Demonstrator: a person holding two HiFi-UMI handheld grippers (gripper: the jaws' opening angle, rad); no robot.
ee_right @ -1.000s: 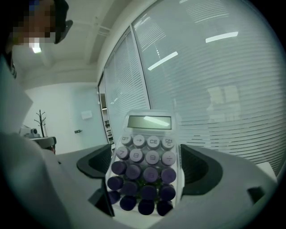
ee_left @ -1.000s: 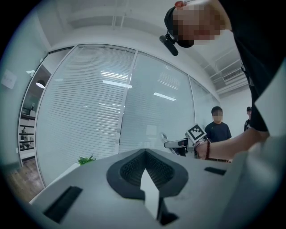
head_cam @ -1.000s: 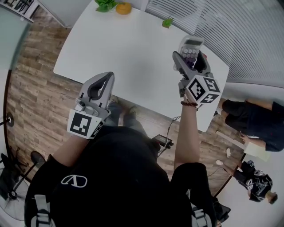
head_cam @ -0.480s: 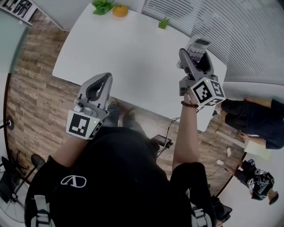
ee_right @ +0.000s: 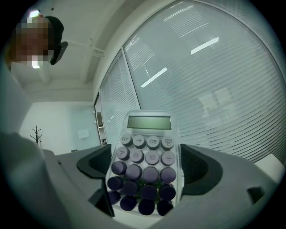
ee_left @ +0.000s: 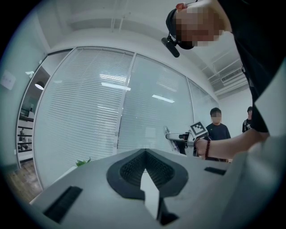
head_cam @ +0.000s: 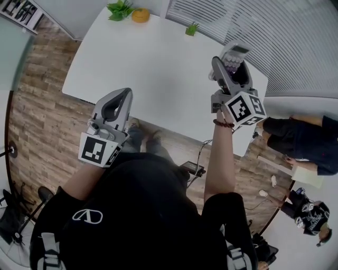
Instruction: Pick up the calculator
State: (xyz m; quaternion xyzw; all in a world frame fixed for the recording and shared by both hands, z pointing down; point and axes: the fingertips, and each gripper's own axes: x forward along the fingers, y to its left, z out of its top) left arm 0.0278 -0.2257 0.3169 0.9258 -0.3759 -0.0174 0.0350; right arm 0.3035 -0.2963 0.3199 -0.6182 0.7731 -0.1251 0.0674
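Observation:
The calculator (head_cam: 232, 59) is white with round purple and grey keys and a green display. It is held up in the air above the white table (head_cam: 158, 68), clamped between the jaws of my right gripper (head_cam: 232, 66). In the right gripper view the calculator (ee_right: 145, 167) stands upright between the two dark pads, keys facing the camera. My left gripper (head_cam: 119, 100) hangs over the table's near edge, jaws shut together with nothing in them. In the left gripper view its closed jaw tips (ee_left: 146, 167) point toward the glass wall.
A green plant (head_cam: 120, 7) and an orange object (head_cam: 140, 15) sit at the table's far end, with a small green plant (head_cam: 191, 28) further right. People (head_cam: 298, 138) stand at the right on the floor. A blind-covered glass wall runs behind the table.
My right gripper with the calculator has shifted slightly right and up. The left gripper has barely moved.

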